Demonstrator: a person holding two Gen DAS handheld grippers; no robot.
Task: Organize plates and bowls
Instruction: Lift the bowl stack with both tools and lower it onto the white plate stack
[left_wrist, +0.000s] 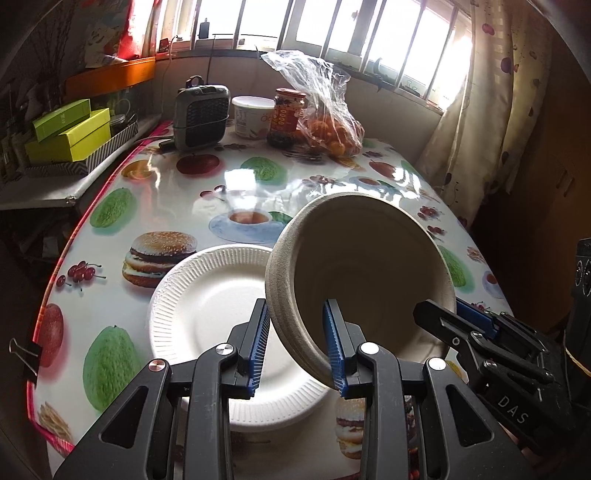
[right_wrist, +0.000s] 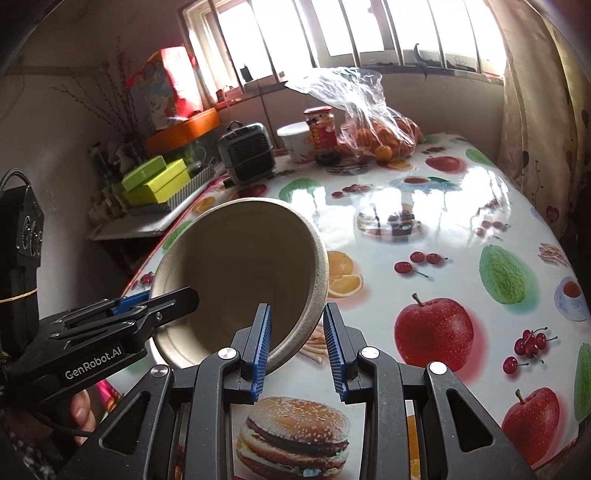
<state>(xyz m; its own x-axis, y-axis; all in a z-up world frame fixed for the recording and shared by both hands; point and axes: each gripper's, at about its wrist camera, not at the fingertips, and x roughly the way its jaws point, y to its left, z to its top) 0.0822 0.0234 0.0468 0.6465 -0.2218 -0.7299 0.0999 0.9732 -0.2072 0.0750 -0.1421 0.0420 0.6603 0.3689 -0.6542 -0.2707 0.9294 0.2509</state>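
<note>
On the fruit-print table (left_wrist: 155, 192), both the left gripper (left_wrist: 297, 350) and right gripper (right_wrist: 297, 350) straddle the tilted bowl's (left_wrist: 362, 266) rim, spread, not pinching, above a white paper plate (left_wrist: 207, 306), a heater (left_wrist: 201, 114) beyond.

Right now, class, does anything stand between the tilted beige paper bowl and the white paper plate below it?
Nothing visible does: the tilted beige paper bowl hangs over the white ribbed paper plate, whose surface is bare.

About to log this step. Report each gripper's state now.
Left gripper: straddles the bowl rim, grip uncertain.
Right gripper: same, opposite rim, uncertain.
</note>
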